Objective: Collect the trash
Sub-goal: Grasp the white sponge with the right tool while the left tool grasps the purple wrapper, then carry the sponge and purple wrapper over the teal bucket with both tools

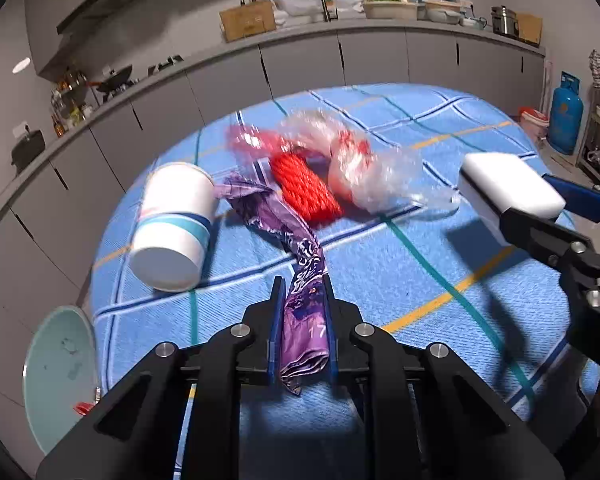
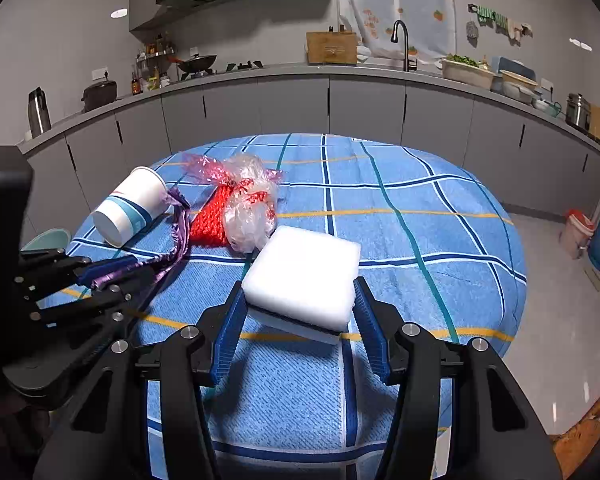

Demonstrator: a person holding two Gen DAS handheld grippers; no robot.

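Looks like the pickup is only just getting going. The left gripper (image 1: 302,292) has its jaws pinched narrow on one end of a long crumpled purple foil wrapper (image 1: 296,248), which trails up the middle of the left wrist view toward the rest of the pile. The right gripper (image 2: 300,300) has its jaws spread fairly wide around a white rectangular sponge block with a dark underside (image 2: 302,276), held a bit above the cloth, bottom centre of the right wrist view.

Everything else sits on the round desk with the blue checked cloth (image 2: 420,240): a white paper cup with blue stripes (image 1: 172,228) tipped on its side at centre left, a red knitted mesh piece (image 1: 306,190) and a crumpled clear-and-pink plastic bag (image 1: 352,168) bunched together just above it in the frame.

A pale green round bin (image 1: 58,376) peeks in at the lower left edge with something red near its rim; can't tell what's inside. So my guess: two items in hand, three left on the desk, nothing clearly dropped yet.
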